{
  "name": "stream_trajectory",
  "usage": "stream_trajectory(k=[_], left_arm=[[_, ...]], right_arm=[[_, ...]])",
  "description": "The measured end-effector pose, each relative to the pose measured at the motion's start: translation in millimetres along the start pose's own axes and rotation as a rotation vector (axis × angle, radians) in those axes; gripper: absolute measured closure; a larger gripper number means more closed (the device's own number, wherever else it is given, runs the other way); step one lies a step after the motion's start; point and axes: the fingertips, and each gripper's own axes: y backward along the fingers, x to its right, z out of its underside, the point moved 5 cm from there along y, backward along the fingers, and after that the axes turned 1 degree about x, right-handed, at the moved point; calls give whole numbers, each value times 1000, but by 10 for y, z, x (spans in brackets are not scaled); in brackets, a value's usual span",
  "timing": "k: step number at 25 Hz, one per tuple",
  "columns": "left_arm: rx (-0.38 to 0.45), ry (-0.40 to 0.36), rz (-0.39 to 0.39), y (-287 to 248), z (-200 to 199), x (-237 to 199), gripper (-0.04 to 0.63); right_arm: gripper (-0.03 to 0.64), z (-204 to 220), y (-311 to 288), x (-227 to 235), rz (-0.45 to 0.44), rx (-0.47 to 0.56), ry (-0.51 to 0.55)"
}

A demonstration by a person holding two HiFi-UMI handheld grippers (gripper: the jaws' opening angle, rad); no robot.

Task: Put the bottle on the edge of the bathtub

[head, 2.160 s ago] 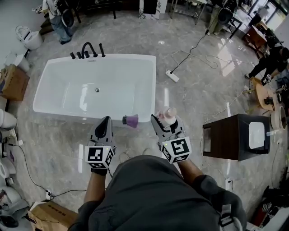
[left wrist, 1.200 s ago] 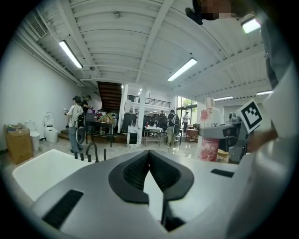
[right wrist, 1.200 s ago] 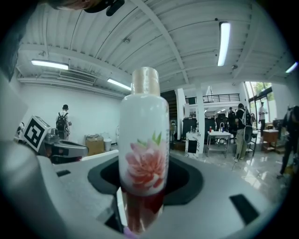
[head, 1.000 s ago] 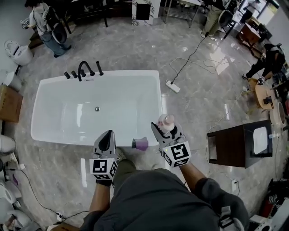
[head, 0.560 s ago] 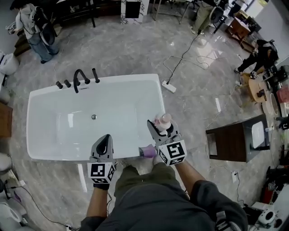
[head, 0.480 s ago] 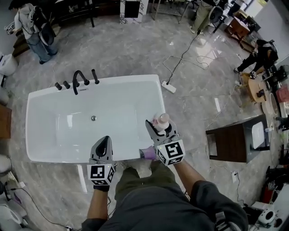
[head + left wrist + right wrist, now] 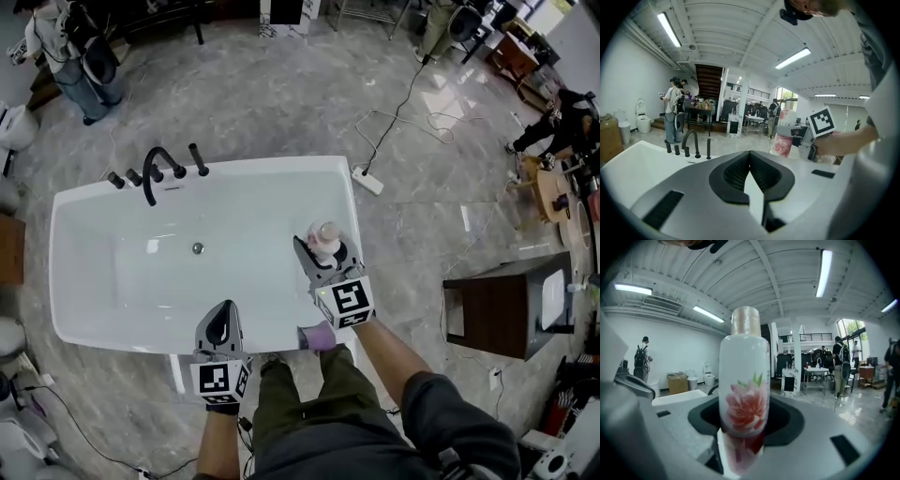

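R gripper (image 7: pixel 320 255) moved over bathtub (image 7: pixel 350 202) rim, jaws clamped on bottle (image 7: pixel 327 234), base hidden; L gripper (image 7: pixel 221 326) jaws together.

White bottle (image 7: pixel 327 239) with a pink flower print and a pale cap, upright, clamped low on its body between the jaws of the right gripper (image 7: pixel 323 249). It hangs over the 3 o'clock end of the bathtub (image 7: pixel 349 202), just inside that rim. The tub is white and rectangular, its long sides running 9 to 3 o'clock.

Grey marble floor (image 7: pixel 281 103) carries white bathtub (image 7: pixel 272 166), dark cabinet (image 7: pixel 492 314), corded power strip (image 7: pixel 367 180).
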Motion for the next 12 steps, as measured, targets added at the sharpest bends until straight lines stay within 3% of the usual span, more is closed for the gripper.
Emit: stream_trajectory(k=[12], left_arm=[[-22,-29,-30,-1083,322,-304,592]], right_arm=[[394,598,-1138,663,-4,-1,5]])
